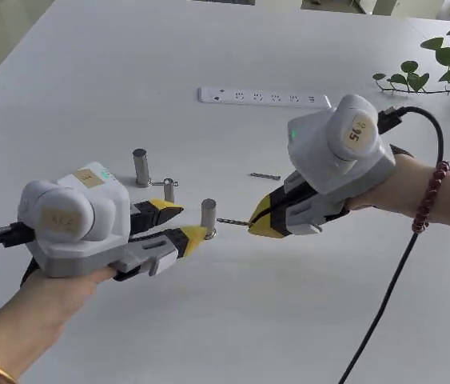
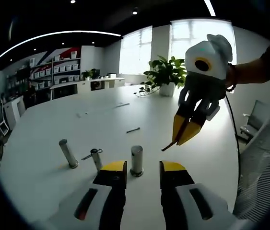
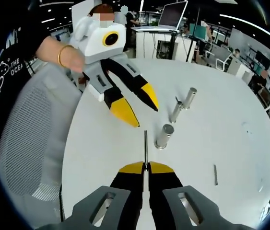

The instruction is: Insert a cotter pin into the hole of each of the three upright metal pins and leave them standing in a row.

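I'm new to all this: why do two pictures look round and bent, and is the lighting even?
Left gripper view: fisheye curves the ceiling lights and table; windows glare behind the right gripper. Right gripper view: same bulge, the cotter pin is sharp. Head view: undistorted, soft even light, faint shadows.

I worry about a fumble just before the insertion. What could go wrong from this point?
1. The nearest metal pin stands unclamped at the tips of the open left gripper; a sideways push from the cotter pin could topple it.
2. The right gripper holds the cotter pin by one end, so its long free tip may wobble and miss the hole.
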{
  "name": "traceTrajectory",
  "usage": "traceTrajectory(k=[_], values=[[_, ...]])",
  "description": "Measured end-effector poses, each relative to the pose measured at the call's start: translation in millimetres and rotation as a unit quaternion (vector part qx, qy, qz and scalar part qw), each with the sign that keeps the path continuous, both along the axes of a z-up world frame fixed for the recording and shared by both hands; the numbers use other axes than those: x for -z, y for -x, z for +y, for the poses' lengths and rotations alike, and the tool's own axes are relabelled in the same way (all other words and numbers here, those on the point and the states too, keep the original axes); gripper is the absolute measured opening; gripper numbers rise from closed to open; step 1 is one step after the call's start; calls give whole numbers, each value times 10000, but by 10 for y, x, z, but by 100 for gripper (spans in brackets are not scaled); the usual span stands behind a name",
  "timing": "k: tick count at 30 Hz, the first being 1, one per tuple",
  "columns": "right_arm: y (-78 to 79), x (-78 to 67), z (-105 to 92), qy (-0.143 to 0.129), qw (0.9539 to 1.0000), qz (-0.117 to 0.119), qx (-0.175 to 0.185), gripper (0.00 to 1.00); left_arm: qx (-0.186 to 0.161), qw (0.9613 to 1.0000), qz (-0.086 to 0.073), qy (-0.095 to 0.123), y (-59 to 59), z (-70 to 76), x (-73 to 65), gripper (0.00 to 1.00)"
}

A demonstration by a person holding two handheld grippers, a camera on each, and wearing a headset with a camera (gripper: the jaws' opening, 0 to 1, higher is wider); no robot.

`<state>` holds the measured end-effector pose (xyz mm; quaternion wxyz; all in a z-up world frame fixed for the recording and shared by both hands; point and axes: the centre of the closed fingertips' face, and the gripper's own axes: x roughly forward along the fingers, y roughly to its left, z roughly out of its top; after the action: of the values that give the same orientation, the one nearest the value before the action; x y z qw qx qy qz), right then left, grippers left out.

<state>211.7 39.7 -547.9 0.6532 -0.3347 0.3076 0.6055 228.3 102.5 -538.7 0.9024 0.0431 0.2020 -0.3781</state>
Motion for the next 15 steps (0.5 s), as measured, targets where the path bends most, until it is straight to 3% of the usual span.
traceTrajectory(k=[6, 15], values=[[-73, 53, -9, 127, 9999, -76, 17, 0, -67, 9996, 7, -283, -73, -58, 150, 26], [-210, 105, -15, 238, 9996, -146, 69, 0, -269, 9992, 126, -268, -229, -115, 302, 25]])
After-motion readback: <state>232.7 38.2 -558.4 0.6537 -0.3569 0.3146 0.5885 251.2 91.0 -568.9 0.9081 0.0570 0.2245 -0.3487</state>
